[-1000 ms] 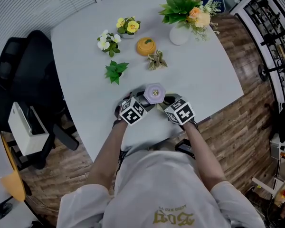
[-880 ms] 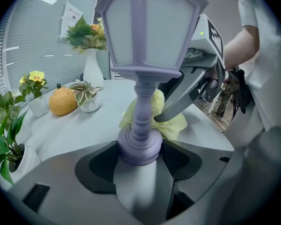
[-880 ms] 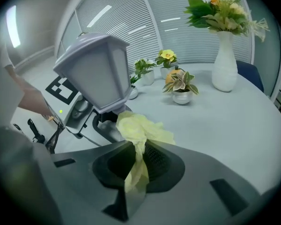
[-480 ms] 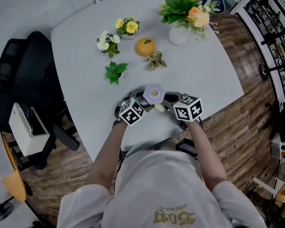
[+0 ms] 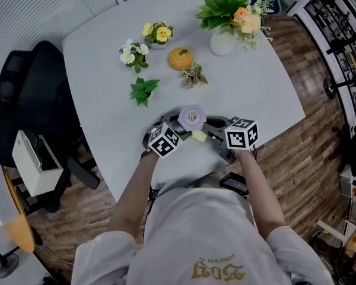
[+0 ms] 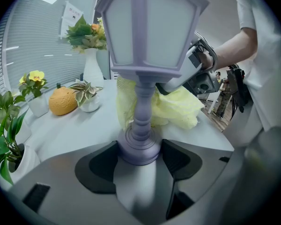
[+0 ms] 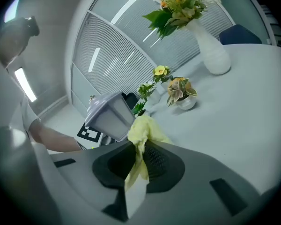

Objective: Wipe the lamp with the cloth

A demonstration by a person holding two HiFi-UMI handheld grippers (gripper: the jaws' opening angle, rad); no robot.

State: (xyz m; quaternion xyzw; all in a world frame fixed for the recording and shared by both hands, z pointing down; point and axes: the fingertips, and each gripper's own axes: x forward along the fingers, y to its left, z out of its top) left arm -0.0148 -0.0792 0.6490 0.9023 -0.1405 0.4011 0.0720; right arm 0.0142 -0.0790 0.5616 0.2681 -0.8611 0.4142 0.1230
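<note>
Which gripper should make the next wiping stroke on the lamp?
Probably right: the right gripper is shut on the yellow cloth beside the lamp, while the left gripper is clamped on the lamp's base, steadying it.

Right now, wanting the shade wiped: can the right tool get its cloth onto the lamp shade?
Probably yes: the right tool holds the cloth beside the lamp shade, nothing between, while the left tool grips its base.

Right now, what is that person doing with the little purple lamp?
A person is cleaning the small purple lamp, which stands upright near the edge of the white table. The left gripper is clamped on the lamp's base to steady it. The right gripper pinches a yellow cloth and holds it against the lamp, just under the shade.
</note>
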